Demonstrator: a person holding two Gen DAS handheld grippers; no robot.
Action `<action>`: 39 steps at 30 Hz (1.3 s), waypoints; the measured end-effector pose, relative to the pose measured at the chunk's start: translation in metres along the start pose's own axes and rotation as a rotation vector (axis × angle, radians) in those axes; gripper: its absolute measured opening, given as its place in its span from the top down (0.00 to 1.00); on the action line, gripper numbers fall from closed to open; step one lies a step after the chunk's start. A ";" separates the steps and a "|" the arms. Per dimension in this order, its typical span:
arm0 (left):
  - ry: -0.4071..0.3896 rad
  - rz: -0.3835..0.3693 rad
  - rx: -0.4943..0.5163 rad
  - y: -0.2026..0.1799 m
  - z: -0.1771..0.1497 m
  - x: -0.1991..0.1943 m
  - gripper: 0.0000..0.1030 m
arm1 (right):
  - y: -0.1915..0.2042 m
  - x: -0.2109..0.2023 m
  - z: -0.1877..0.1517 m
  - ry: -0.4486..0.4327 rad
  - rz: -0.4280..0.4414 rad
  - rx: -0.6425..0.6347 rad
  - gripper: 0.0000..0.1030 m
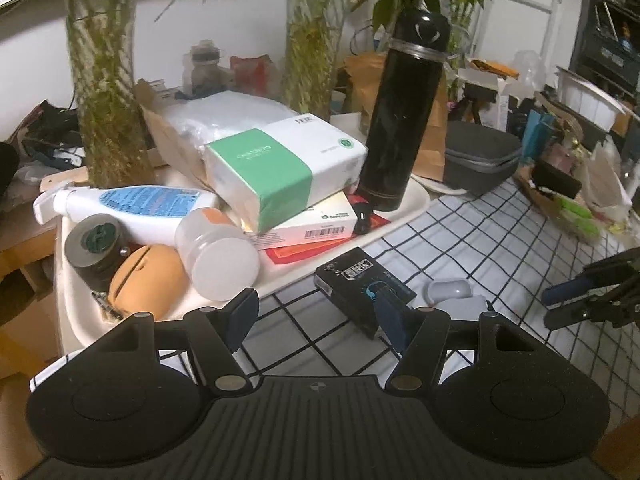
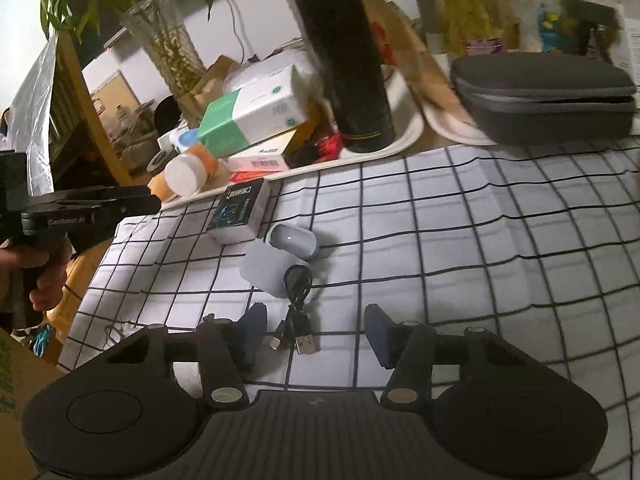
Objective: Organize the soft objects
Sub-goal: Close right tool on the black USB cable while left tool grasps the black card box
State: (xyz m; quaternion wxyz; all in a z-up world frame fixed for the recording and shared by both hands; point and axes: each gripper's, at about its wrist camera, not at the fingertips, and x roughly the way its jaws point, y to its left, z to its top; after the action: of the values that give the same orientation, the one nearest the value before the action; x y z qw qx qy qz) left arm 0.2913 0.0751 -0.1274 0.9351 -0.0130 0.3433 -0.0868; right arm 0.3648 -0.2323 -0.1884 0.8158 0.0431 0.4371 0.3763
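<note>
My left gripper (image 1: pixel 316 316) is open and empty over the checked cloth (image 1: pixel 460 232), just in front of the white tray (image 1: pixel 416 200). A green-and-white tissue pack (image 1: pixel 280 168) lies on top of boxes in the tray. A small black box (image 1: pixel 360 284) lies on the cloth, by my right fingertip. My right gripper (image 2: pixel 316 332) is open and empty, low over a coiled black USB cable (image 2: pixel 298 300). A grey soft pouch (image 2: pixel 266 268) and a white earbud case (image 2: pixel 292 240) lie just beyond the cable. The tissue pack (image 2: pixel 252 116) shows in the right wrist view too.
The tray also holds a black flask (image 1: pixel 404 116), a spray bottle (image 1: pixel 132 208), a white jar (image 1: pixel 216 252), a tape roll (image 1: pixel 96 244) and an orange object (image 1: pixel 148 280). A grey zip case (image 2: pixel 544 96) sits at the back right. Glass vases with plants (image 1: pixel 108 80) stand behind.
</note>
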 end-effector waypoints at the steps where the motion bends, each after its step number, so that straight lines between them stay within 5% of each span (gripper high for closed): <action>1: 0.001 0.004 0.007 -0.002 0.001 0.002 0.38 | 0.001 0.003 0.000 0.008 0.008 -0.007 0.48; 7: 0.030 0.016 0.032 -0.010 0.003 0.020 0.35 | 0.008 0.028 0.000 0.062 0.029 -0.071 0.58; 9: 0.043 0.002 0.010 -0.010 0.004 0.027 0.28 | 0.010 0.036 -0.001 0.083 0.023 -0.093 0.64; 18: 0.096 -0.067 -0.066 -0.014 0.008 0.060 0.27 | 0.021 0.038 -0.001 0.088 -0.021 -0.192 0.83; 32: 0.141 -0.004 0.085 -0.049 0.009 0.096 0.28 | -0.005 0.013 -0.001 0.062 -0.146 -0.098 0.85; 35: 0.138 0.015 0.161 -0.053 0.005 0.091 0.35 | -0.007 0.007 -0.001 0.045 -0.142 -0.075 0.85; 39: 0.147 -0.016 0.123 -0.045 0.008 0.085 0.43 | -0.009 0.000 0.001 0.029 -0.141 -0.048 0.85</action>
State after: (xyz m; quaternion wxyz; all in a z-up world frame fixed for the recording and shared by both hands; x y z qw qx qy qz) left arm 0.3531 0.0164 -0.1717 0.9056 0.0481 0.4050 -0.1160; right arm 0.3709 -0.2383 -0.1913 0.8346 -0.0131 0.4418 0.3288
